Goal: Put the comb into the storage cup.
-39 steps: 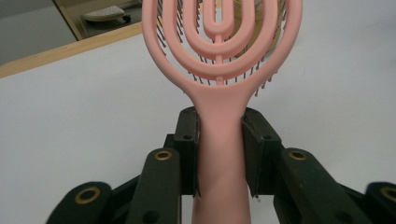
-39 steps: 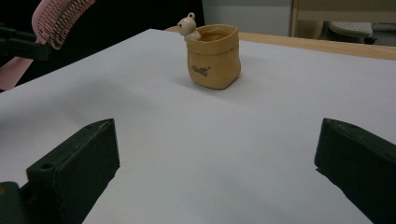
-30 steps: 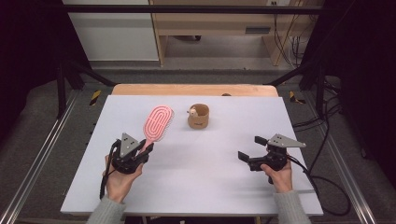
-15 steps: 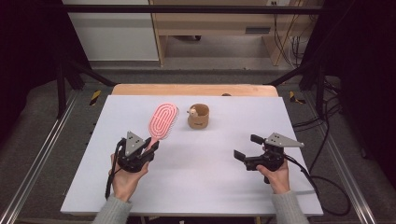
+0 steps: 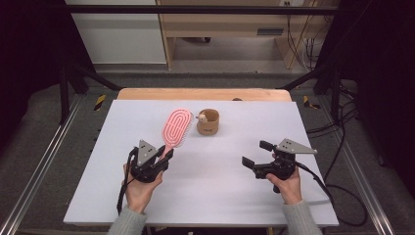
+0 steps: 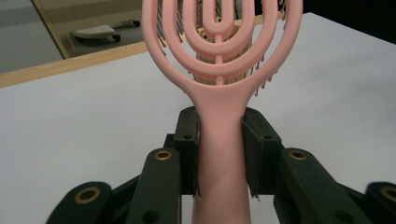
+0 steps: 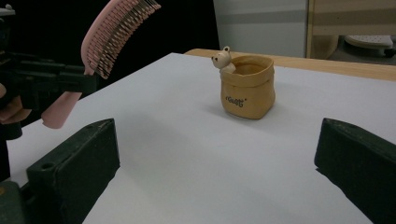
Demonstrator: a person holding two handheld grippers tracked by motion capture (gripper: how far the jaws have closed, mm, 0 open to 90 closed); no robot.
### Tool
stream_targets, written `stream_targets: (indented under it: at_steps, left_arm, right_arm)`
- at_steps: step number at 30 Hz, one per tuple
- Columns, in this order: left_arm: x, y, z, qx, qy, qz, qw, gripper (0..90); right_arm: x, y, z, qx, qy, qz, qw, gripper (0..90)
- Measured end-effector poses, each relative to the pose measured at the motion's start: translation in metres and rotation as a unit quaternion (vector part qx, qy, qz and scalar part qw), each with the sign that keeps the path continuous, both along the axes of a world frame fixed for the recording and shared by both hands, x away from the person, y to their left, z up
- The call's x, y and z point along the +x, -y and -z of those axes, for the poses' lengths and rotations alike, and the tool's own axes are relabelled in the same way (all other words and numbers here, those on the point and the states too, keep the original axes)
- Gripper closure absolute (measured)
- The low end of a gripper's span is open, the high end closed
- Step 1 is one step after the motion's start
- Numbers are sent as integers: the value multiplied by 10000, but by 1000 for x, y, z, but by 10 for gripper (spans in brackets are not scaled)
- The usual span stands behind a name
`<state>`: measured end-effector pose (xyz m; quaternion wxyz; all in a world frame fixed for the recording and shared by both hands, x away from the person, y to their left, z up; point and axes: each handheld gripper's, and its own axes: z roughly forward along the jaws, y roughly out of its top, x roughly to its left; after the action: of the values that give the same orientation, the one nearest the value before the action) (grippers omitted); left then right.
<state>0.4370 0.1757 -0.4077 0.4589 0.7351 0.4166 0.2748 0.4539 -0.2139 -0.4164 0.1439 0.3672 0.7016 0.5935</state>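
A pink hairbrush (image 5: 177, 128) is held off the white table (image 5: 220, 200) by its handle, head pointing away from me and tilted up. My left gripper (image 5: 165, 155) is shut on that handle; in the left gripper view both pads (image 6: 189, 135) press the sides of the hairbrush handle (image 6: 219, 154). A small tan pot (image 5: 208, 123) with a bear figure on its rim stands just right of the brush head. My right gripper (image 5: 256, 153) hovers at the right, open and holding nothing; its view looks across the table at the pot (image 7: 247, 91) and the brush (image 7: 116, 37).
A wooden strip (image 5: 205, 94) runs along the table's far edge. Black frame bars and cables (image 5: 337, 122) stand off the right side. Metal rails (image 5: 44, 161) flank the table on the left.
The left hand has shifted slightly to the right, swinging the brush head nearer the pot. The right gripper has edged a little to the left, jaws still apart.
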Motion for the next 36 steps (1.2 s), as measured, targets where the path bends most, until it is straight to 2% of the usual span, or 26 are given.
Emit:
stream_targets:
  at_steps: [16,19,36]
  left_arm:
    - [0,17,23,-31,-18,80,10000,696]
    - [-1,22,25,-34,-12,111,9999,696]
    - [-1,47,33,-54,-17,340,9994,696]
  right_arm:
    - [1,-18,2,40,-176,1,9998,4]
    - [0,-22,2,39,-137,7,9999,4]
    - [-1,-38,-1,220,-295,-65,9993,5]
